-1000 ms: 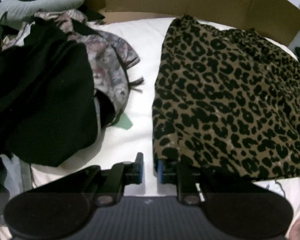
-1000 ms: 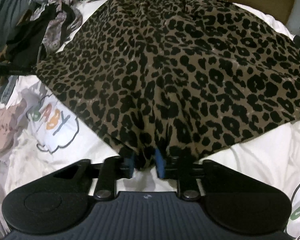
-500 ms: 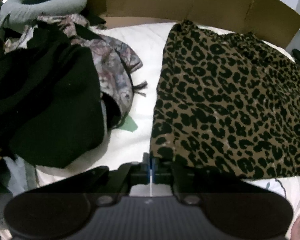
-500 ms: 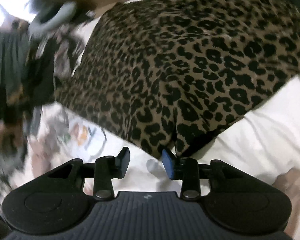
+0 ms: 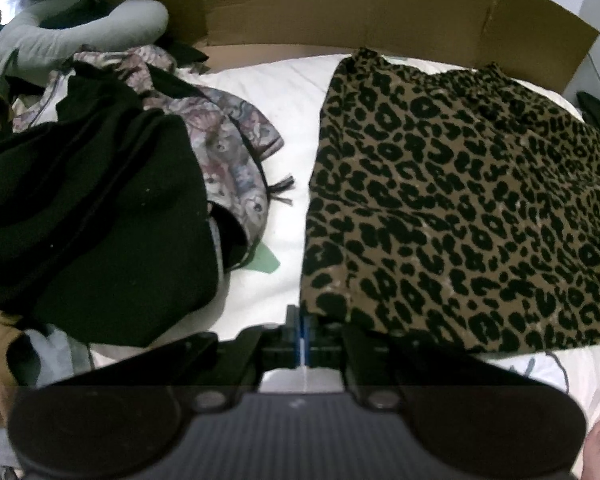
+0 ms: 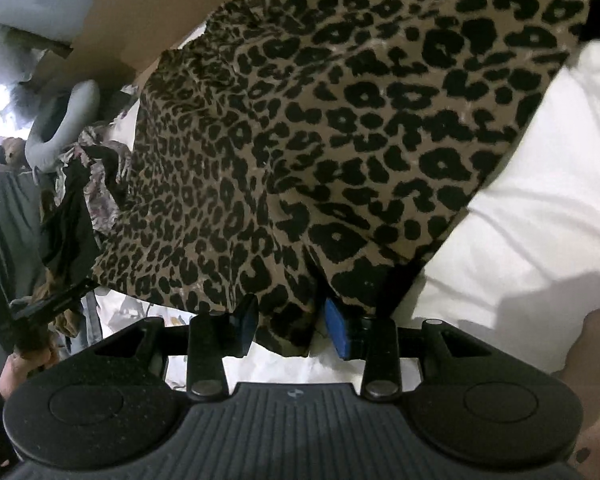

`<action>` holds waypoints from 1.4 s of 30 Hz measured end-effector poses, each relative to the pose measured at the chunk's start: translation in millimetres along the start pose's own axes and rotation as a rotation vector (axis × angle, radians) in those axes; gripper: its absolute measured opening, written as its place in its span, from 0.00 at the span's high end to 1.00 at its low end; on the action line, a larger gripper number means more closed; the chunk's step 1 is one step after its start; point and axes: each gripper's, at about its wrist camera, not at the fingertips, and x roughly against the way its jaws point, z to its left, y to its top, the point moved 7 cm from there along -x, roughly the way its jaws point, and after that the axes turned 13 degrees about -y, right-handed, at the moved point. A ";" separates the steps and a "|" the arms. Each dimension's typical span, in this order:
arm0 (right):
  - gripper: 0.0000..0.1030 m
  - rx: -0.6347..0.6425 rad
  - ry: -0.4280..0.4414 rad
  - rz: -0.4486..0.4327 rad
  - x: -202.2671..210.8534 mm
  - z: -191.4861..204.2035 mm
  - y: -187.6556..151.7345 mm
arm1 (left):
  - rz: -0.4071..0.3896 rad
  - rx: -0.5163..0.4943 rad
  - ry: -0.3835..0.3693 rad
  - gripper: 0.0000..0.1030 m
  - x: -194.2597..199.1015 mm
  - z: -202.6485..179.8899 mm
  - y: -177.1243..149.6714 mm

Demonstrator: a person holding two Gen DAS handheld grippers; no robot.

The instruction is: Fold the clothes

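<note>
While left gripper (image 5: 302, 330) pinches the leopard skirt (image 5: 460, 208) beside black clothes (image 5: 96, 220), right gripper (image 6: 290, 324) gapes around its hem.

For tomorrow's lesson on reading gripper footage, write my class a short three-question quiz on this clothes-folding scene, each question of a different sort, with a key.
1. True or false: the right gripper is shut tight with nothing between its fingers.
2. Multiple choice: the left gripper is at which part of the leopard-print garment? A) its far edge by the cardboard; B) its near left corner; C) its middle.
3. Fill in: left of the leopard-print garment, on the white sheet, the topmost item of the pile is a large ____ garment.

Key: 1 false, its fingers stand apart with the hem between them; 2 B; 3 black.
</note>
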 end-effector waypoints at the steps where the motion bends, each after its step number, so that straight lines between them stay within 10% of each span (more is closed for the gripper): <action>1: 0.57 -0.028 0.010 0.021 -5.2 -2.0 -1.6 | 0.000 -0.004 0.001 0.99 0.8 -0.5 0.1; 4: 0.62 -0.066 0.020 0.062 -20.9 -6.0 -7.1 | -0.002 -0.010 0.001 0.99 4.2 0.2 0.9; 7: 0.97 -0.028 0.034 0.068 -24.0 -2.7 -11.9 | -0.010 -0.018 -0.001 0.99 11.3 0.1 3.5; 18: 0.97 0.095 0.129 0.075 -6.9 26.7 -14.0 | -0.070 -0.033 0.009 0.99 44.3 6.4 24.9; 29: 0.97 0.177 0.038 0.119 -17.8 25.9 -22.2 | 0.011 0.009 0.030 0.99 20.9 16.4 2.4; 35: 0.64 0.244 0.028 0.112 -4.6 36.0 -18.4 | 0.053 0.071 0.033 0.93 11.7 16.5 -15.0; 42: 0.62 0.272 0.056 0.051 25.8 42.3 -3.0 | 0.012 0.073 0.029 0.91 35.6 10.5 -10.3</action>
